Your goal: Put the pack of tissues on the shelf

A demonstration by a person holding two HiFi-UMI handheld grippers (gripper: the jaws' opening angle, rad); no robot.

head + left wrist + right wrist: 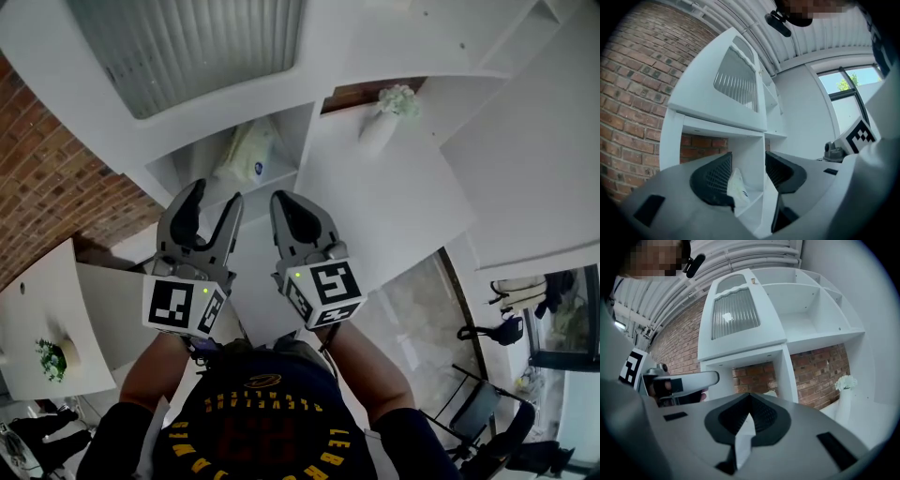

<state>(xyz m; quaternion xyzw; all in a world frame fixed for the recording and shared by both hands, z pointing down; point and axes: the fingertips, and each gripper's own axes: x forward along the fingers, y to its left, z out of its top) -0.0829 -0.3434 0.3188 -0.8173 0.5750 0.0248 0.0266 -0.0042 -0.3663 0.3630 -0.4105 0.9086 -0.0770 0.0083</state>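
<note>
The pack of tissues [246,155] sits inside the shelf [292,141], in the open compartment under the ribbed door, clear of both claws. The left claw [214,202] gapes wide and holds nothing. The right claw [298,217] is closed, tips meeting, and also holds nothing.

No word or number reads clearly; the yellow lettering curved across the person's dark shirt [267,427] is upside down and blurred. The pack of tissues [246,155] bears a small blue mark, illegible.
</note>
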